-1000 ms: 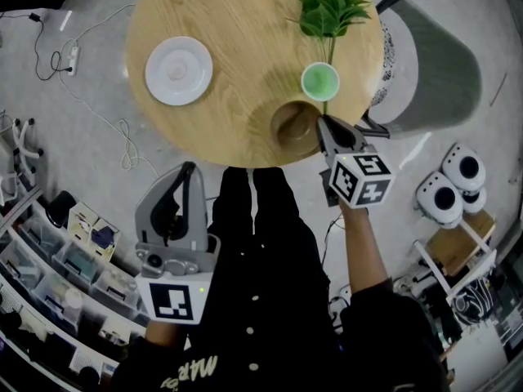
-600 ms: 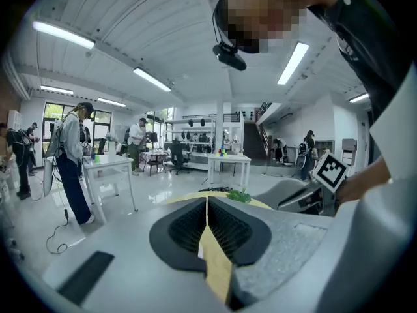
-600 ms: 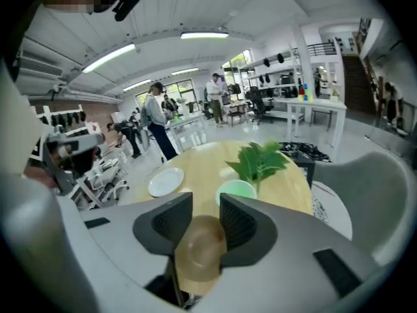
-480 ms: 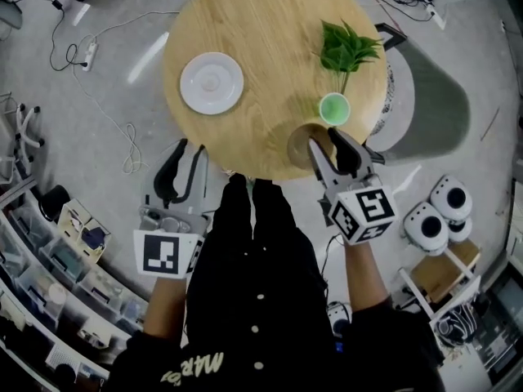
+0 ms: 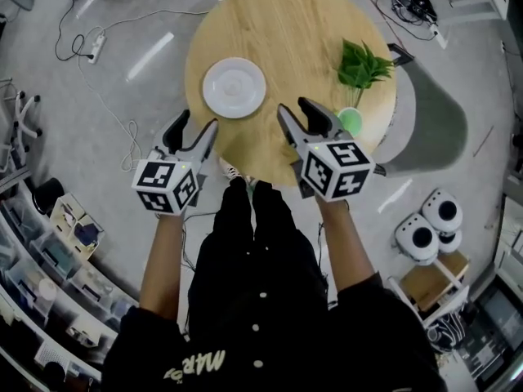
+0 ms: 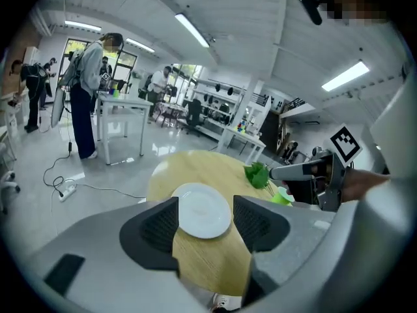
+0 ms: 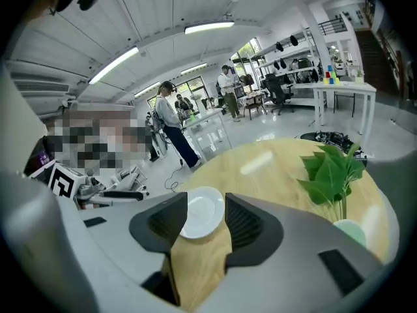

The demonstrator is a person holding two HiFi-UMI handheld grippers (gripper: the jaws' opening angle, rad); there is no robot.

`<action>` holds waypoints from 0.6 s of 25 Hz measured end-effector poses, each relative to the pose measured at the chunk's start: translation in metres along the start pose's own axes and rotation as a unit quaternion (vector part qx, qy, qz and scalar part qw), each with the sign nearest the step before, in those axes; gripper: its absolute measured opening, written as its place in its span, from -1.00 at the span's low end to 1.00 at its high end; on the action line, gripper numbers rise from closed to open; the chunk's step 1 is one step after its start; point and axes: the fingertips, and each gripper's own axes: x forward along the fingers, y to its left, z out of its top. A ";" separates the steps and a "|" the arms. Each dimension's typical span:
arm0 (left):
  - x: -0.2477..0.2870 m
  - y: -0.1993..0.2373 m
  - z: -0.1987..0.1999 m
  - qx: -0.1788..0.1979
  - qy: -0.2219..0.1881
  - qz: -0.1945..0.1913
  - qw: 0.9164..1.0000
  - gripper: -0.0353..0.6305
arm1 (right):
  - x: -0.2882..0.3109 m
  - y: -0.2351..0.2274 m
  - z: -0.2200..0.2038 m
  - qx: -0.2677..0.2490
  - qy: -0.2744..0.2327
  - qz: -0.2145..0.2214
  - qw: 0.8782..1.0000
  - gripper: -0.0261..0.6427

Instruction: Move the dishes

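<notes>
A white plate (image 5: 234, 87) lies on the left part of the round wooden table (image 5: 310, 31). My left gripper (image 5: 196, 125) hovers at the table's near edge, just short of the plate. Its jaws have just been opening and stand wide with nothing between them. My right gripper (image 5: 294, 109) is over the near edge to the plate's right; its jaws have also just been opening and are empty. In the left gripper view the plate (image 6: 204, 210) shows beyond the left gripper (image 6: 205, 204). In the right gripper view the plate (image 7: 201, 212) shows beyond the right gripper (image 7: 206, 201).
A green cup (image 5: 351, 121) and a leafy plant (image 5: 362, 62) stand at the table's right side. Cables and a power strip (image 5: 90, 47) lie on the floor. Storage bins (image 5: 49, 243) line the left. People (image 6: 88, 90) stand by white tables in the distance.
Both grippers have moved up to the table's near edge, towards the plate, and their jaws have opened. The right gripper left the wooden bowl, which no longer shows.
</notes>
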 end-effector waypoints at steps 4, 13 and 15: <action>0.023 0.018 -0.008 -0.022 0.019 -0.011 1.000 -0.13 | 0.031 0.002 -0.009 0.018 0.017 -0.012 1.000 -0.39; 0.060 0.047 -0.033 -0.069 0.061 -0.035 0.995 -0.13 | 0.083 -0.011 -0.029 0.053 0.037 -0.053 0.997 -0.48; 0.066 0.052 -0.035 -0.082 0.066 -0.039 0.994 -0.13 | 0.092 -0.014 -0.034 0.064 0.045 -0.055 0.995 -0.47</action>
